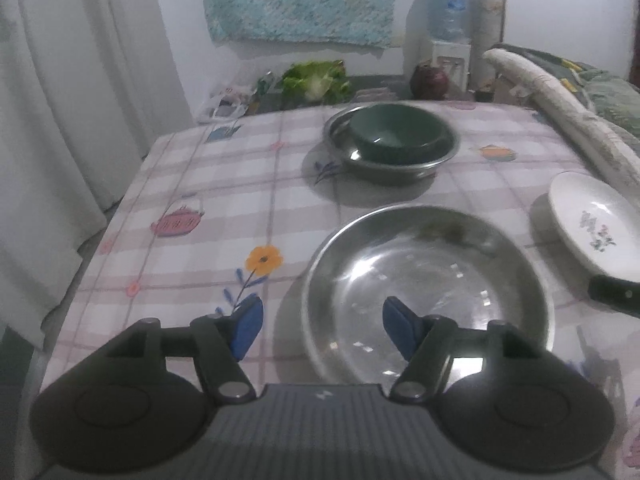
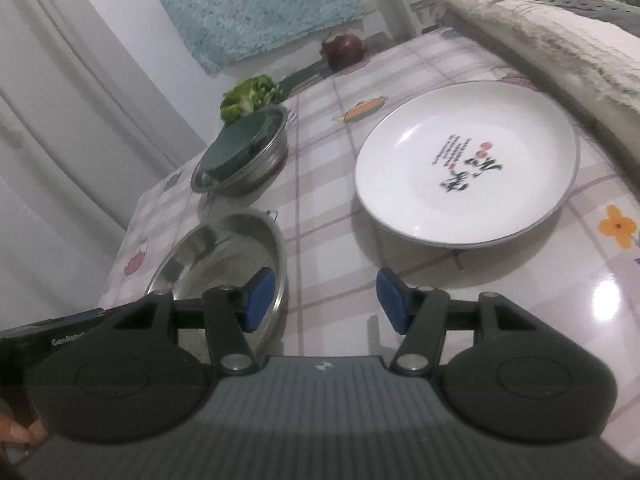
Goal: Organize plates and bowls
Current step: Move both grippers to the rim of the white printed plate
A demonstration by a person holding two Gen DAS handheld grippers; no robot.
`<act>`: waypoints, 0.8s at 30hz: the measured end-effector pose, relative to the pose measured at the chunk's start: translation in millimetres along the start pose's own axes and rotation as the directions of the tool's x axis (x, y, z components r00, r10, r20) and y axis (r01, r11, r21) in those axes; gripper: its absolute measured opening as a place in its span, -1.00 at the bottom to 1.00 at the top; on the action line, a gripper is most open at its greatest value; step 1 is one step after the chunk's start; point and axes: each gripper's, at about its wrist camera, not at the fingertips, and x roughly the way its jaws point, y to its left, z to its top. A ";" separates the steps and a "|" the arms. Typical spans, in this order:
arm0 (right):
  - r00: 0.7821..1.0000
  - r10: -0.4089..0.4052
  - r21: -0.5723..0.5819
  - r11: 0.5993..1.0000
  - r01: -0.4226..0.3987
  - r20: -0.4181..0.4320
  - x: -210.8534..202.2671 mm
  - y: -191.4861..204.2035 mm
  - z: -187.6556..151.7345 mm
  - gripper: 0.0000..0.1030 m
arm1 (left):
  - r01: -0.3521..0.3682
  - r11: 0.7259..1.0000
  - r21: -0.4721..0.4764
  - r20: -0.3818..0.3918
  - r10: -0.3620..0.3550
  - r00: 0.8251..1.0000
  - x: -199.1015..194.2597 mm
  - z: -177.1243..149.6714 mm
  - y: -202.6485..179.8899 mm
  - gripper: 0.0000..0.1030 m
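A wide steel plate [image 1: 428,288] lies on the checked tablecloth [image 1: 224,200] in front of my left gripper [image 1: 322,330], which is open, its right finger over the plate's near rim. Farther back a green bowl [image 1: 396,132] sits inside a steel bowl [image 1: 400,164]. A white plate with flowers [image 1: 592,224] is at the right. In the right wrist view my right gripper [image 2: 326,300] is open and empty above the cloth, between the steel plate [image 2: 224,256] on its left and the white plate [image 2: 468,164] ahead right. The nested bowls [image 2: 244,156] stand farther left.
Lettuce [image 1: 316,78] and a dark red round thing [image 1: 430,80] lie past the table's far edge. A rolled pale blanket [image 1: 560,108] runs along the table's right side. White curtains [image 1: 60,120] hang at the left. A water dispenser [image 1: 448,32] stands by the back wall.
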 end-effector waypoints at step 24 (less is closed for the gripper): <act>0.982 -0.111 0.122 0.988 0.092 0.155 -61.7 -132.8 45.9 0.18 | 0.271 0.951 0.146 -0.009 -0.272 0.962 2.2 35.2 -178.3 0.32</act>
